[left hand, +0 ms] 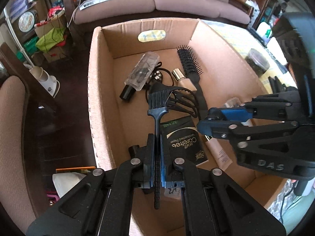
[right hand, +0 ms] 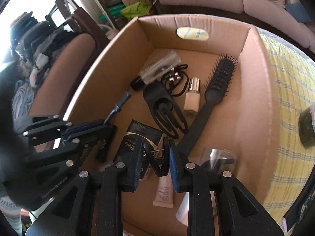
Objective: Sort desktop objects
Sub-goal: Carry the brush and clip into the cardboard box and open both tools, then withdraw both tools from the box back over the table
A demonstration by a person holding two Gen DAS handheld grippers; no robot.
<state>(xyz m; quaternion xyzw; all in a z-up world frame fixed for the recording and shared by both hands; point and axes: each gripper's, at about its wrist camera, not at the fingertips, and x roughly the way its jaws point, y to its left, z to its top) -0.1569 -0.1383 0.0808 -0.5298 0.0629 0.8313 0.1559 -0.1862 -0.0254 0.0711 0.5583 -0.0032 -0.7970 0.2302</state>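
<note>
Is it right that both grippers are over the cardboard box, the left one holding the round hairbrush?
Not quite. The left gripper holds the flat tint brush by its handle, as the left wrist view shows. The round hairbrush lies in the cardboard box.

A black tint brush (left hand: 157, 106), bristles forward, hangs over the cardboard box (left hand: 102, 90). A black hair clip (right hand: 158, 164) hangs above it too. Inside the box lie a vent hairbrush (left hand: 190, 63), a clear bottle (left hand: 139, 71) and a black packet (left hand: 182, 137).
</note>
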